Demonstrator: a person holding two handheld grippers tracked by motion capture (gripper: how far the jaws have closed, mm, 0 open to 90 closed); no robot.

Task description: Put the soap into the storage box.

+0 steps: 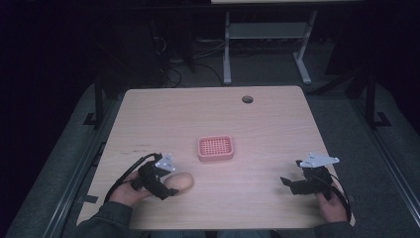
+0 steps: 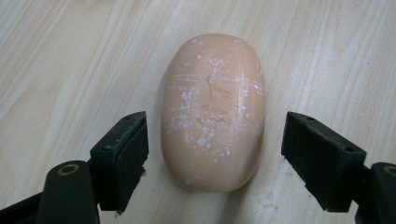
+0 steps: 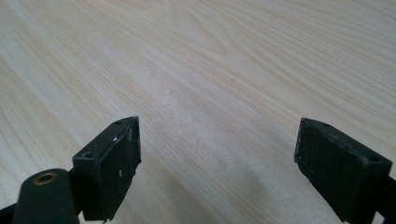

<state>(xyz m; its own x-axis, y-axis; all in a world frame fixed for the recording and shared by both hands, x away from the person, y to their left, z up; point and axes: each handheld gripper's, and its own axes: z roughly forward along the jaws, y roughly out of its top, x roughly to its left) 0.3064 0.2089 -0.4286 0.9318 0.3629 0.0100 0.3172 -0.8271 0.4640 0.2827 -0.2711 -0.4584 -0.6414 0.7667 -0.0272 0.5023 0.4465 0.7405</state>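
Your left gripper (image 2: 212, 154) sits with its jaws spread wide on either side of the soap (image 2: 212, 112), touching neither flank and holding nothing; the bar lies flat on the table (image 1: 277, 124) with its long axis running straight out between them (so a squeeze would likely land across its narrow width). Over at the near right edge, your right gripper (image 3: 217, 163) is just as open and empty above bare wood, well apart from the soap, and the pink dish (image 1: 215, 148) stands at mid-table, nearer your left hand.
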